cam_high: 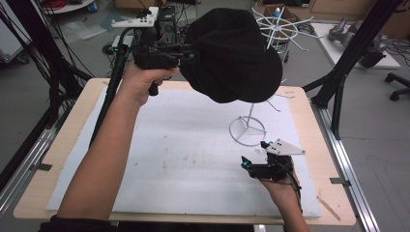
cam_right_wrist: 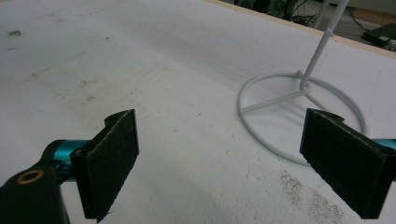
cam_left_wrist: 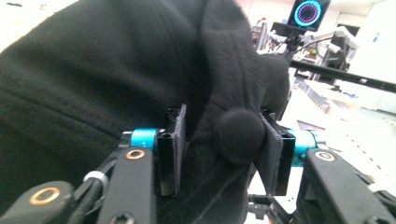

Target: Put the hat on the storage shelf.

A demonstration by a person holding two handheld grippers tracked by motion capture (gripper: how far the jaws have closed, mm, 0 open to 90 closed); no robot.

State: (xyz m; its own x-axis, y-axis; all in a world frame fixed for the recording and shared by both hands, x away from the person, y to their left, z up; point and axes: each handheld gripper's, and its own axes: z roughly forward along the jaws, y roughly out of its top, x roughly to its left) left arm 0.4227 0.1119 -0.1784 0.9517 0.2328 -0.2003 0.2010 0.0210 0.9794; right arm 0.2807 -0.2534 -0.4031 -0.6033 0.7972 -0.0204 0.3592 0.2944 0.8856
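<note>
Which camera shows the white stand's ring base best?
The right gripper view: the base lies close and sharp, post rising from it. The high view shows it small beneath the black hat. In the left gripper view the hat blocks it.

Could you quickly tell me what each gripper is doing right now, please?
Left gripper: jaws parted, black hat fabric between them, pads not clearly pressing.
Right gripper: open, holding nothing.

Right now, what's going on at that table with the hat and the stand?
A person is working with a gripper in each hand. The left gripper is up at the black hat, which sits over the top of the white wire stand; its jaws stand slightly apart with a fold of the hat between them. The right gripper rests open and empty on the white mat beside the stand's ring base.
</note>
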